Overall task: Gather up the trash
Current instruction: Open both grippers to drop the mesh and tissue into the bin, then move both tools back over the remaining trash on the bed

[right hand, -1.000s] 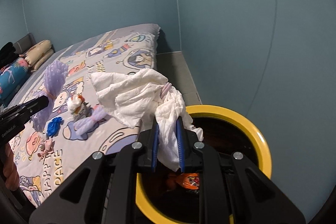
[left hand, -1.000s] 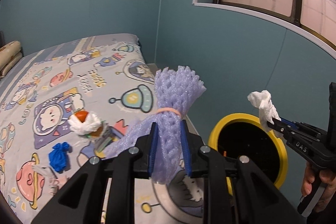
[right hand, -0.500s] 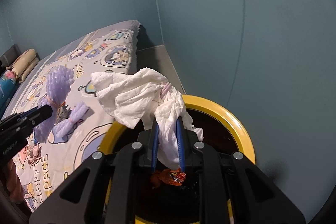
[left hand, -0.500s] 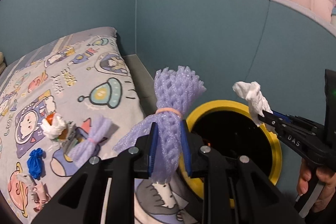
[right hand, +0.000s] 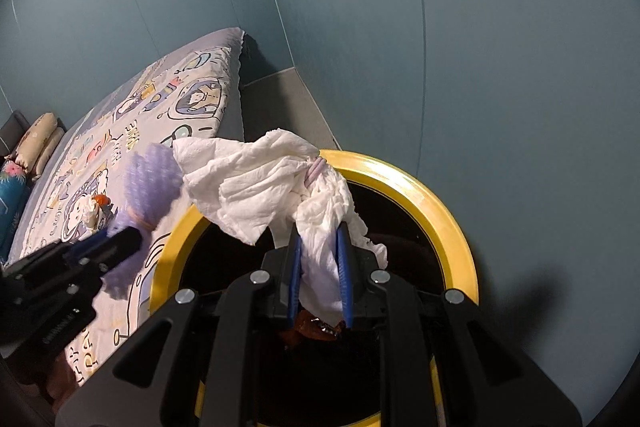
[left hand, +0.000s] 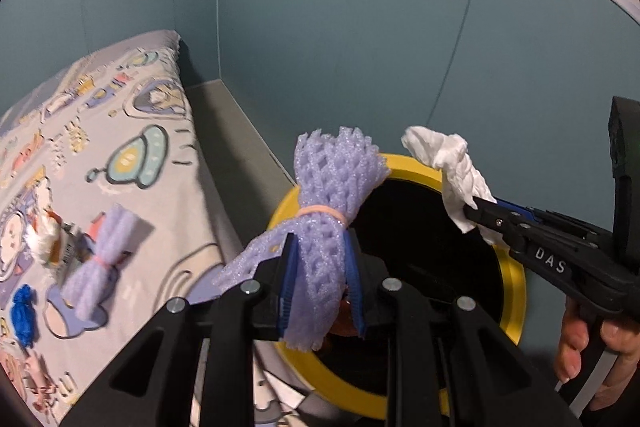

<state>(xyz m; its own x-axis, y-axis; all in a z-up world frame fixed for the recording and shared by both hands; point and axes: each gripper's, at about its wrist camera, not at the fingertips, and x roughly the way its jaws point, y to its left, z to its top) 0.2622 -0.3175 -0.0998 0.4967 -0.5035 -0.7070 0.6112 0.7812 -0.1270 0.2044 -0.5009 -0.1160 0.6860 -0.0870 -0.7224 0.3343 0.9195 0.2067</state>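
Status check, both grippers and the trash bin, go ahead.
Left gripper shut on purple foam net. Right gripper shut on white tissue wad. Both over yellow-rimmed bin. Nothing blocking the opening.

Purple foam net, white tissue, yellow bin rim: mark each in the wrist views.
purple foam net (left hand: 320,247), left wrist view, on the mesh between the blue pads.
white tissue (right hand: 256,187), right wrist view, on the spread sheet left of the knot.
yellow bin rim (right hand: 432,203), right wrist view, on the far right arc.

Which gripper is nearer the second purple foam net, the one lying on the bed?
Left. The left gripper, shut on its own purple net, is beside the bed edge near the foam net; the right gripper holds tissue over the yellow-rimmed bin, farther away.
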